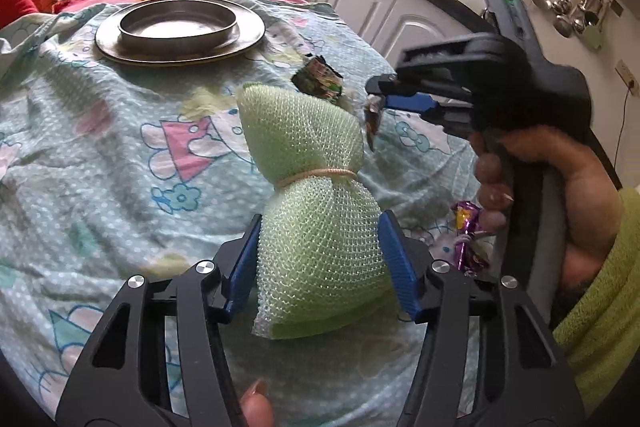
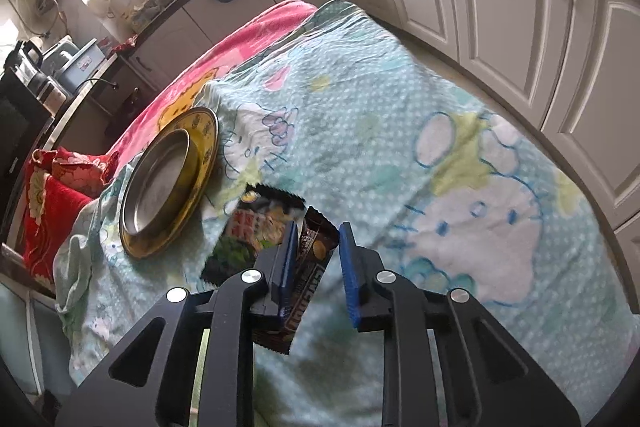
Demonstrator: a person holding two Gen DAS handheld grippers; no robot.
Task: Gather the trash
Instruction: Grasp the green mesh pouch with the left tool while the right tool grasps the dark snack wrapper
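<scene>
Right gripper (image 2: pixel 319 229) hangs over the cloth-covered table (image 2: pixel 400 115), short of the steel plate (image 2: pixel 206 147). Its 2 jaws are narrowly parted around a brown wrapper (image 2: pixel 312 259) that touches 1 pad and shows a gap at the other, so a firm hold cannot be confirmed. The wrapper's long axis runs along the fingers. A green snack wrapper (image 2: pixel 240 239) lies flat just beside the plate's near rim, between plate and gripper, and is likely the next pickup for this nearer hand. The left gripper (image 1: pixel 320 223) is clamped on a green mesh pouch (image 1: pixel 312 195) pointing toward the plate. A purple wrapper (image 1: pixel 468 239) lies well apart from the plate.
</scene>
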